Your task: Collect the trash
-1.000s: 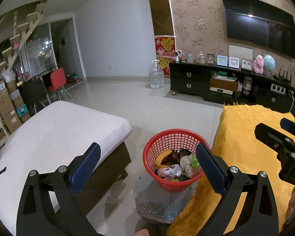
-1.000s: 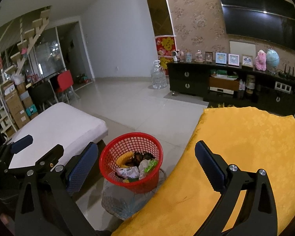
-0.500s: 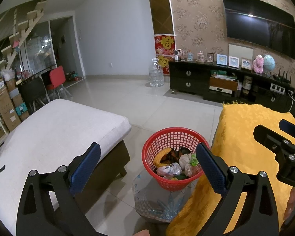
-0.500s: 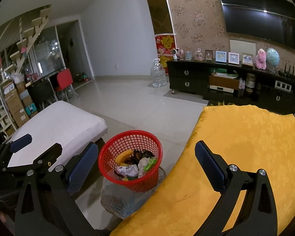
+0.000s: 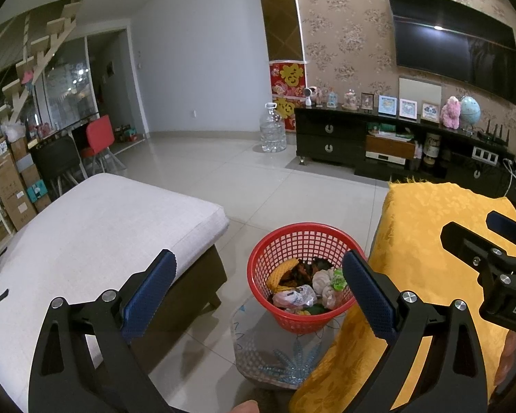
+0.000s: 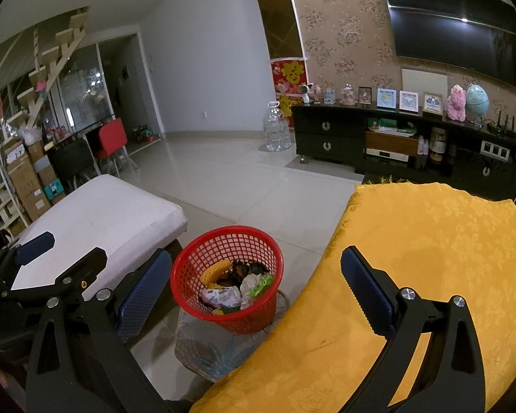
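My left gripper (image 5: 258,272) fills the bottom of its frame, its two blue-padded fingers spread wide apart with nothing between them. My right gripper (image 6: 256,268) sits the same way at the bottom of its own frame, fingers wide and empty; it also shows as a black shape at the right edge of the left view.

Just beyond the fingertips, low and centre in both frames, a red mesh basket (image 5: 306,241) stands on the tiled floor (image 5: 258,186), on a round patterned mat (image 5: 275,354). Inside it lies the trash (image 5: 302,285): crumpled white wrappers, something yellow, dark scraps and a bit of green.

A yellow cloth (image 6: 430,258) covers a surface at lower right, its edge just beside the basket. A pale cushioned seat (image 5: 96,223) fills the lower left. Further back, at right, a dark cabinet (image 6: 361,137) holds framed pictures beneath a wall television (image 6: 457,24). A large clear water bottle (image 5: 272,132) stands on the floor near centre.
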Action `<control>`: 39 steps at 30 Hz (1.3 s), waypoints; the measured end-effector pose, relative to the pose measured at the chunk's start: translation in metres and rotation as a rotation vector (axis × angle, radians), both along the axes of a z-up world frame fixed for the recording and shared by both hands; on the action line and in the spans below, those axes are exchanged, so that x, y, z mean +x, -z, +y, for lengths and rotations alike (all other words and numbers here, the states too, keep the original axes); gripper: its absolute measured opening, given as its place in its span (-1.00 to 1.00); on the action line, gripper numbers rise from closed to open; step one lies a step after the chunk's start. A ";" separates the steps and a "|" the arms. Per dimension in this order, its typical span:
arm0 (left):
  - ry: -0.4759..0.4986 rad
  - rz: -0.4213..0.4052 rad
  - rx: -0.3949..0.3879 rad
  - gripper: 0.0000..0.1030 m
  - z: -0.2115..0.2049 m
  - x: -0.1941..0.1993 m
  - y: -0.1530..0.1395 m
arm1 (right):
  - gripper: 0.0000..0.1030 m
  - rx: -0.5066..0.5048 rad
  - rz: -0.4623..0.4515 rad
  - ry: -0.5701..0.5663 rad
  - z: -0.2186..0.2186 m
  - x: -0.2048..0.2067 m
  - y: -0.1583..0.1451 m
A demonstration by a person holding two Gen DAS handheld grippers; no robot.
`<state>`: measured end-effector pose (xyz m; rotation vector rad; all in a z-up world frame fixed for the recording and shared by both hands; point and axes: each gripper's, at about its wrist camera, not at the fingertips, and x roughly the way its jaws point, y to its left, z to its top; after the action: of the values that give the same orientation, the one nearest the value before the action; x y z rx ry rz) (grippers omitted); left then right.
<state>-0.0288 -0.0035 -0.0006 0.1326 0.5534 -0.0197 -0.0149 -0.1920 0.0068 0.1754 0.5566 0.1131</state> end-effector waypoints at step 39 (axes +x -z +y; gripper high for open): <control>0.046 0.017 -0.024 0.82 -0.008 0.003 0.005 | 0.87 0.005 0.021 0.021 -0.010 -0.012 0.007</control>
<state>-0.0261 -0.0120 -0.0059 0.1219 0.5667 -0.0723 -0.0266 -0.2018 -0.0001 0.1872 0.5748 0.0918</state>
